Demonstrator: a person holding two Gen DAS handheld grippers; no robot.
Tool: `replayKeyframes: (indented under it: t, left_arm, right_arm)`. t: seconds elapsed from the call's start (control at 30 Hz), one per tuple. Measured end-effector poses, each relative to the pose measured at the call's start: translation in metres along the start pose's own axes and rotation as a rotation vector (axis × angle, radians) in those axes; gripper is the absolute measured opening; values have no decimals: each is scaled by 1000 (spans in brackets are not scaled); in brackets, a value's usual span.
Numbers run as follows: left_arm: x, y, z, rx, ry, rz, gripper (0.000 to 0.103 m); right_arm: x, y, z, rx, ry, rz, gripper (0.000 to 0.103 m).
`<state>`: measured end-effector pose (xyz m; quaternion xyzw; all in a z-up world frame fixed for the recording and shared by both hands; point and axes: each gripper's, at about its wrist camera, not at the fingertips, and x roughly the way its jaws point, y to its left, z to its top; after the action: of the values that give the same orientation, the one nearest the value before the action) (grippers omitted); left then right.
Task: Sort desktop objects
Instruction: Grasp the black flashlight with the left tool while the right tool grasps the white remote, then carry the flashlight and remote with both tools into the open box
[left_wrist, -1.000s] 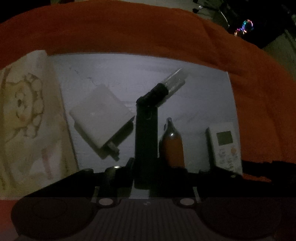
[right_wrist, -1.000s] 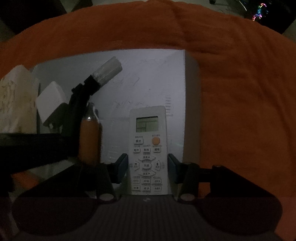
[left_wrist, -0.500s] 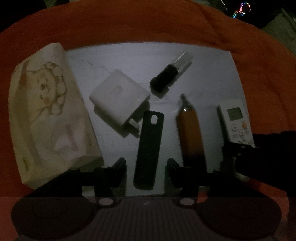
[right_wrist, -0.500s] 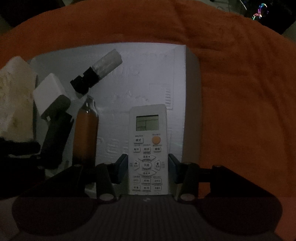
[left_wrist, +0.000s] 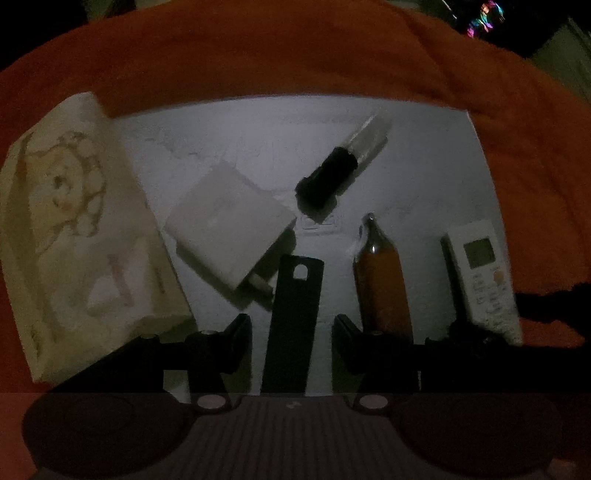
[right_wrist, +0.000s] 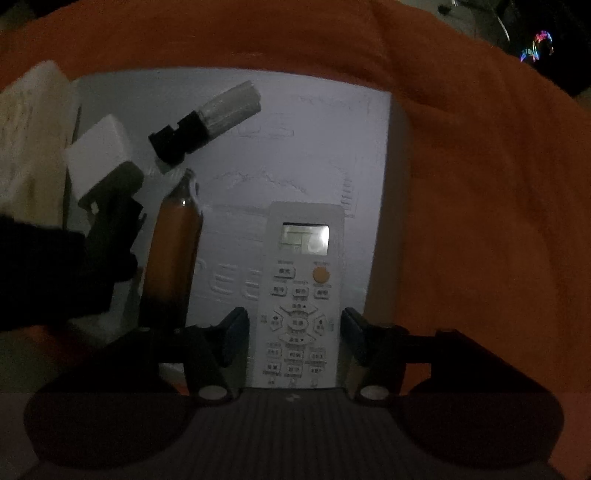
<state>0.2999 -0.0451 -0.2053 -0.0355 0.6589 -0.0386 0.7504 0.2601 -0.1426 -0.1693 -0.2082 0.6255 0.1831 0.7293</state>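
Note:
A white board (left_wrist: 258, 140) lies on an orange cloth (left_wrist: 295, 55). On it, a flat black bar (left_wrist: 293, 317) lies between the fingers of my open left gripper (left_wrist: 291, 343), not clamped. A white charger (left_wrist: 229, 225), a black-and-clear bottle (left_wrist: 343, 166), an orange cylinder (left_wrist: 384, 288) and a white remote (left_wrist: 484, 273) lie around it. My right gripper (right_wrist: 295, 339) is open with its fingers either side of the remote (right_wrist: 299, 295), with gaps. The orange cylinder (right_wrist: 171, 251) lies left of the remote.
A cream tissue pack with a cartoon print (left_wrist: 74, 229) lies at the board's left edge. The left gripper's dark body (right_wrist: 44, 273) enters the right wrist view at the left. The board's right edge (right_wrist: 384, 221) drops to the cloth.
The left gripper has opened and let go of the black bar, which now lies flat on the board. The left camera has drawn back. The right gripper has stayed open around the remote.

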Motion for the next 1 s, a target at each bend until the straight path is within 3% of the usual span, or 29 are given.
replayKeyframes:
  t: [0.03, 0.07, 0.23, 1.0]
  left_arm:
    - [0, -1, -1, 17, -3, 6, 37]
    - [0, -1, -3, 30, -6, 8, 21]
    - [-9, 12, -4, -15, -2, -64, 21]
    - [-71, 22, -19, -49, -93, -130, 21]
  right_arm:
    - [-1, 2, 0, -6, -5, -10, 50]
    - [-1, 2, -1, -9, -6, -14, 49]
    - [-4, -3, -2, 21, -18, -2, 49]
    - [-54, -11, -3, 177, -130, 53, 49]
